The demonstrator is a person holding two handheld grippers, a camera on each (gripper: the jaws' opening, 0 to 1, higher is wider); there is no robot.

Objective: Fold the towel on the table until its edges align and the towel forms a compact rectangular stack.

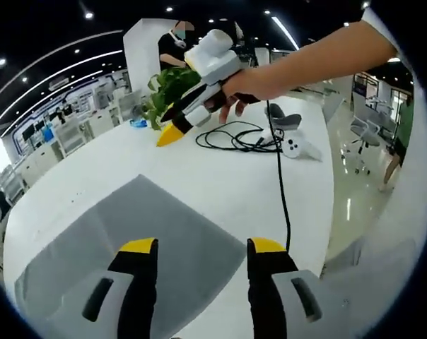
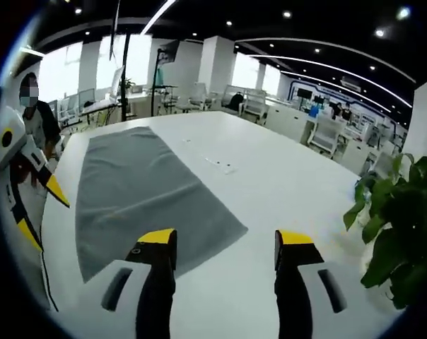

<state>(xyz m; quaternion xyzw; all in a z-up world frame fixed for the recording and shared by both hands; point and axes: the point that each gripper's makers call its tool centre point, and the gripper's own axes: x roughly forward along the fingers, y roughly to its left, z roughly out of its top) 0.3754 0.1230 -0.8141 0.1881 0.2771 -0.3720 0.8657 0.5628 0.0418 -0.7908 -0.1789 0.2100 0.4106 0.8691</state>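
A grey towel point(image 1: 150, 240) point(image 2: 143, 191) lies flat and unfolded on the white table point(image 1: 220, 176) point(image 2: 270, 183). My left gripper point(image 1: 203, 247) is open, hovering above the towel's near part with nothing between its fingers. It also appears at the left edge of the right gripper view point(image 2: 42, 212), its yellow tips apart. My right gripper point(image 2: 226, 238) is open and empty, just off the towel's nearest corner. In the left gripper view a hand holds this right gripper point(image 1: 170, 134) above the bare table beyond the towel, seen side-on.
A green plant point(image 1: 167, 88) point(image 2: 401, 226) stands at one table edge. A coiled black cable point(image 1: 238, 138) and a white controller point(image 1: 298, 147) lie beyond the towel. A person point(image 2: 37, 116) stands at the table's left. Office desks and chairs fill the background.
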